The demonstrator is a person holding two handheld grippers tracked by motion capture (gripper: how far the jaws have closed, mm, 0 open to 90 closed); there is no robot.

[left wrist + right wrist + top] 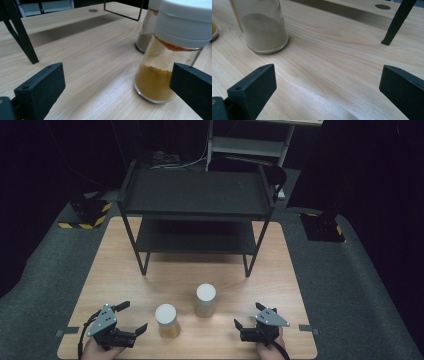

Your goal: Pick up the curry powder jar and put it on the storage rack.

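Two glass spice jars with white lids stand on the wooden table. The jar of yellow powder is at the front, just right of my left gripper. The jar of grey-beige powder stands a little farther back, left of my right gripper. Both grippers rest near the front edge, open and holding nothing. In the left gripper view the yellow jar is close by the right jaw, with the grey-beige jar behind it. The right gripper view has the grey-beige jar at upper left.
A black two-tier metal rack stands at the back of the table, both shelves bare; one of its legs is ahead of my right gripper. Black stands with yellow stripes sit on the grey floor on both sides.
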